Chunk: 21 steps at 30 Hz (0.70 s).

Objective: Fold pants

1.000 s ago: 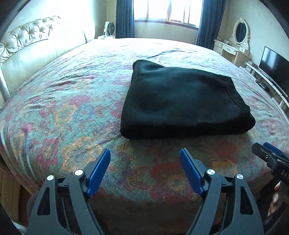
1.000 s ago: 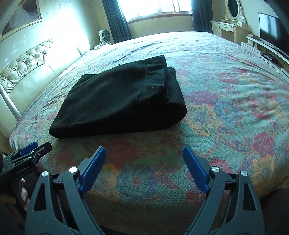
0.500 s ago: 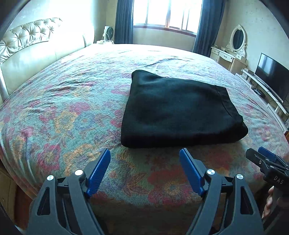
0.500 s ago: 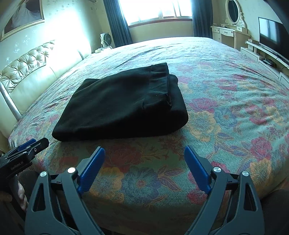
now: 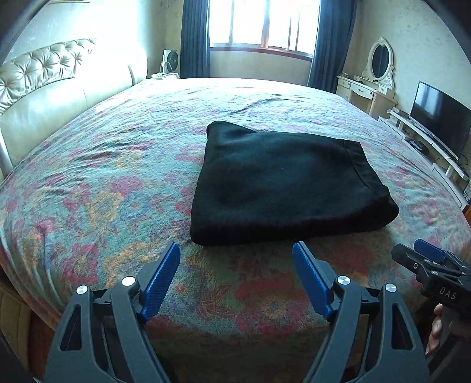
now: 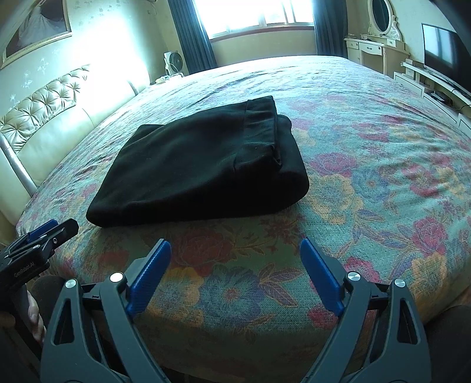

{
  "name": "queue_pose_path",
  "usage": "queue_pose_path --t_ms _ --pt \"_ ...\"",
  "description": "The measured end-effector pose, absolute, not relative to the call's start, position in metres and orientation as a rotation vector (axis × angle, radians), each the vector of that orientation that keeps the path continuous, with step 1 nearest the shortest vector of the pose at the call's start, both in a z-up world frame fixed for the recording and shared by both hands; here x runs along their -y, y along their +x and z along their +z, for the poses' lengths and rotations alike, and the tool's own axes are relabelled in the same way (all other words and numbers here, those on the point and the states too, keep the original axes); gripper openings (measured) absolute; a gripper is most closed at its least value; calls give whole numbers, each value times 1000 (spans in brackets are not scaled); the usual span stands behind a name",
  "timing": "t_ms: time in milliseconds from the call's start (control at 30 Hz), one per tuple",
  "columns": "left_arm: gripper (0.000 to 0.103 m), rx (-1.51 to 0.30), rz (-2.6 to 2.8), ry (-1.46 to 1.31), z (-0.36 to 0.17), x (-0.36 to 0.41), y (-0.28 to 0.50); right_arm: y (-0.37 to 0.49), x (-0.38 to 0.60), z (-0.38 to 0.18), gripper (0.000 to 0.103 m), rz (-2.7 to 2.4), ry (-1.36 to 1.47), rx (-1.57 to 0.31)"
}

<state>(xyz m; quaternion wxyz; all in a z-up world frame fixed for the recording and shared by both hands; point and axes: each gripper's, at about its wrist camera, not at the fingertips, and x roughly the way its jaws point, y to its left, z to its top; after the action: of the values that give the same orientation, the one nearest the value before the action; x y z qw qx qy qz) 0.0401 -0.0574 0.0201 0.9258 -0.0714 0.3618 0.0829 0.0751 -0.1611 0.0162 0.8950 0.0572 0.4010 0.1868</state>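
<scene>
The black pants point(image 5: 282, 179) lie folded into a thick flat rectangle on the floral bedspread point(image 5: 103, 182); they also show in the right wrist view point(image 6: 203, 165), waistband on top at the right side. My left gripper point(image 5: 235, 250) is open and empty, just short of the pants' near edge. My right gripper point(image 6: 235, 247) is open and empty, also just short of that edge. Each gripper shows at the edge of the other's view: the right one point(image 5: 424, 259) and the left one point(image 6: 50, 229).
A cream tufted headboard point(image 5: 44, 88) runs along the left of the bed. A vanity with an oval mirror point(image 5: 379, 62) and a TV point(image 5: 438, 120) on a low stand are at the right. A window with dark curtains point(image 5: 265, 26) is at the back.
Both grippers have drawn back and risen from the pants, staying open. The pants have not moved.
</scene>
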Motion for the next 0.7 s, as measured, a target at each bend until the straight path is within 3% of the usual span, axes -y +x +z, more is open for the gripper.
queue_pose_path --t_ms 700 --pt "78 -748 162 -168 20 58 39 73 161 15 89 385 120 -837"
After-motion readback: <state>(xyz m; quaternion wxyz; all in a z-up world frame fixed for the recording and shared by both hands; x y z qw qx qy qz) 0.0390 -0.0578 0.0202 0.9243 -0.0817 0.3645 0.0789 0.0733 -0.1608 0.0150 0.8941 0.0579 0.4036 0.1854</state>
